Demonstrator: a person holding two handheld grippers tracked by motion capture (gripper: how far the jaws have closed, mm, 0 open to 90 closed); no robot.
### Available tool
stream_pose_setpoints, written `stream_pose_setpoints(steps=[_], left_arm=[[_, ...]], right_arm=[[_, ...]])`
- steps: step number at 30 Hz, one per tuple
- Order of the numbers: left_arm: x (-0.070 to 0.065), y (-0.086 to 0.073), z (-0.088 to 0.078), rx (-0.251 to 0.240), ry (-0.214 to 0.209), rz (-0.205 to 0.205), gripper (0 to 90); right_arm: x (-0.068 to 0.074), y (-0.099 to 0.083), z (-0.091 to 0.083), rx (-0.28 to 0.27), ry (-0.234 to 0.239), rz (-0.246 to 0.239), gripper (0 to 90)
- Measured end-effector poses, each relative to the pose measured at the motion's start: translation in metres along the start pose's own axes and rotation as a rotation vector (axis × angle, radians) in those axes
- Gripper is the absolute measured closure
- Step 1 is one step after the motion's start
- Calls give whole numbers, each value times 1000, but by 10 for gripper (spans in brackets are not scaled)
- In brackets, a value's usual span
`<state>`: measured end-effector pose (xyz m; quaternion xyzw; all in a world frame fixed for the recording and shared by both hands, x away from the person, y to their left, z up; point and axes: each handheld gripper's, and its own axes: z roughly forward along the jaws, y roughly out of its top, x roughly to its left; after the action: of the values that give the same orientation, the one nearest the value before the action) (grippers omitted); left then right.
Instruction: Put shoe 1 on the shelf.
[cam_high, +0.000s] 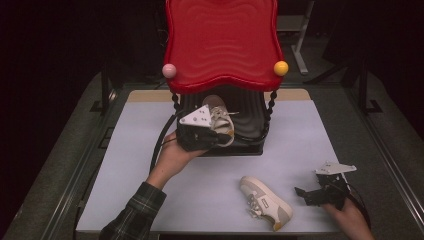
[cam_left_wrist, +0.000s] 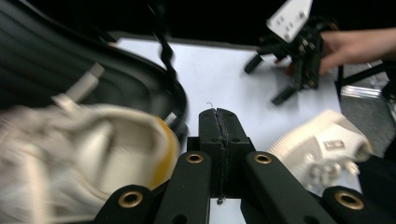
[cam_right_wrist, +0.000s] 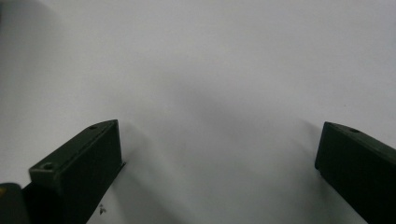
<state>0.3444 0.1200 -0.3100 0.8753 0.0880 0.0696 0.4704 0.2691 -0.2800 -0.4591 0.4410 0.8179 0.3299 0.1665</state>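
A white sneaker (cam_high: 221, 116) lies on the black lower tray (cam_high: 250, 122) of a two-level stand. My left gripper (cam_high: 220, 136) is at that shoe's near side, jaws pressed together with nothing between them. In the left gripper view the shut jaws (cam_left_wrist: 218, 116) sit just right of the blurred sneaker (cam_left_wrist: 93, 154) and its tray (cam_left_wrist: 70, 56). A second white sneaker (cam_high: 265, 202) (cam_left_wrist: 322, 144) lies on the white table (cam_high: 150, 165) at the front. My right gripper (cam_high: 304, 196) (cam_left_wrist: 299, 60) rests right of it, open. Its jaws (cam_right_wrist: 219, 144) stand wide over bare tabletop.
The stand's red wavy upper tray (cam_high: 222, 40) overhangs the lower one, with a pink ball (cam_high: 169, 70) and a yellow ball (cam_high: 281, 68) at its front corners. Twisted black posts (cam_high: 272, 102) carry it. Dark floor surrounds the table.
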Motion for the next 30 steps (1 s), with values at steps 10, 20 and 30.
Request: stream_pose_setpoints(steps=[10,20,30], left_arm=[[-1,-38,39,8,50,-90,900],[5,-41,39,12,119,-93,900],[23,-41,15,11,198,-116,900]], right_arm=[[0,0,0,0,1,0,0],[0,0,0,-1,1,-1,0],[0,0,0,1,2,1,0]])
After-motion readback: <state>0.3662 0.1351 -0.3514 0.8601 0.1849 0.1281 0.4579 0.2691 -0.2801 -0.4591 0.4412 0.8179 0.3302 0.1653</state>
